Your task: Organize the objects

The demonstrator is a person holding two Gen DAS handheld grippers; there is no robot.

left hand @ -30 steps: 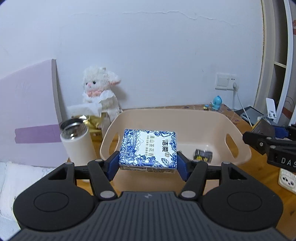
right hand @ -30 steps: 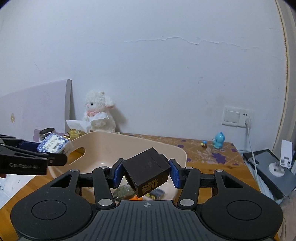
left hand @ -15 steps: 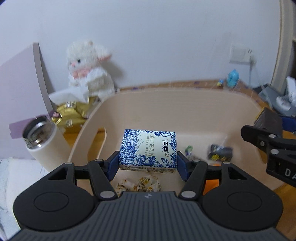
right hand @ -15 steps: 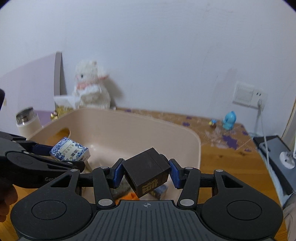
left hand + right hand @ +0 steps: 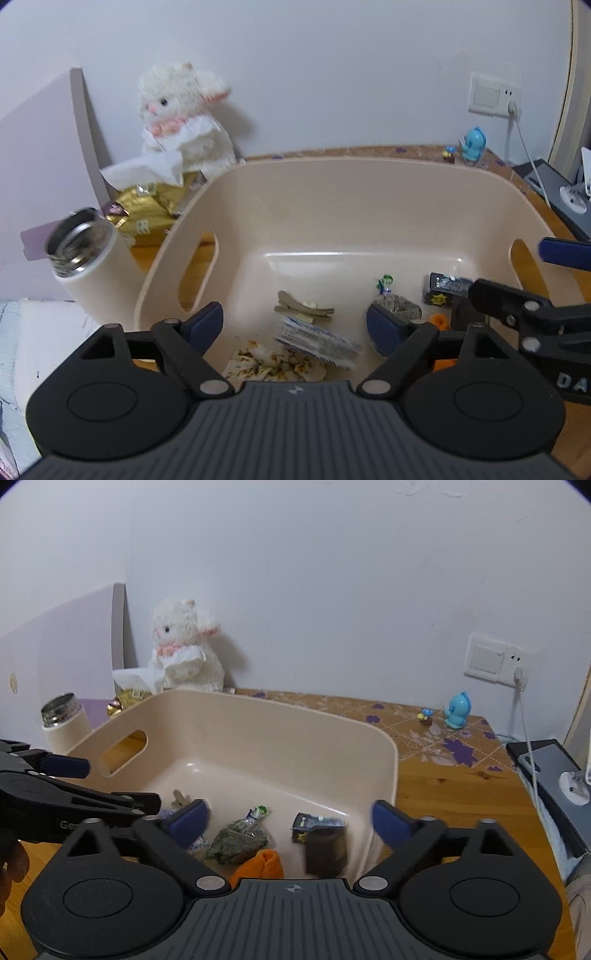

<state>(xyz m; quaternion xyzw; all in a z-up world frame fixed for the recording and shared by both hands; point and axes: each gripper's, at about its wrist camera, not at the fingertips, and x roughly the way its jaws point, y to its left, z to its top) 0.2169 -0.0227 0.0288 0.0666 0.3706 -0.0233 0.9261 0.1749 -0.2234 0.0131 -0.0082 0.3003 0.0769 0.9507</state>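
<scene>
- Left gripper (image 5: pixel 294 324) now gapes empty above the beige plastic basket (image 5: pixel 354 166); its blue-and-white patterned tissue pack (image 5: pixel 317 341) has dropped inside.
- Right gripper (image 5: pixel 290 821) has likewise released; its dark brown box (image 5: pixel 327 851) sits near the basket's right wall.
- Judgement: 2 items stowed.

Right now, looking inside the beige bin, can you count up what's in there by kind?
Inside the beige bin:
Boxes: 2 (blue-and-white tissue box, dark brown box)
Packets and wrapped snacks: 4 (green packet, black packet, green-tipped wrapper, pale snack pack)
Hair clips: 1 (tan hair clip)
Orange items: 1 (orange item)
Total: 8
</scene>
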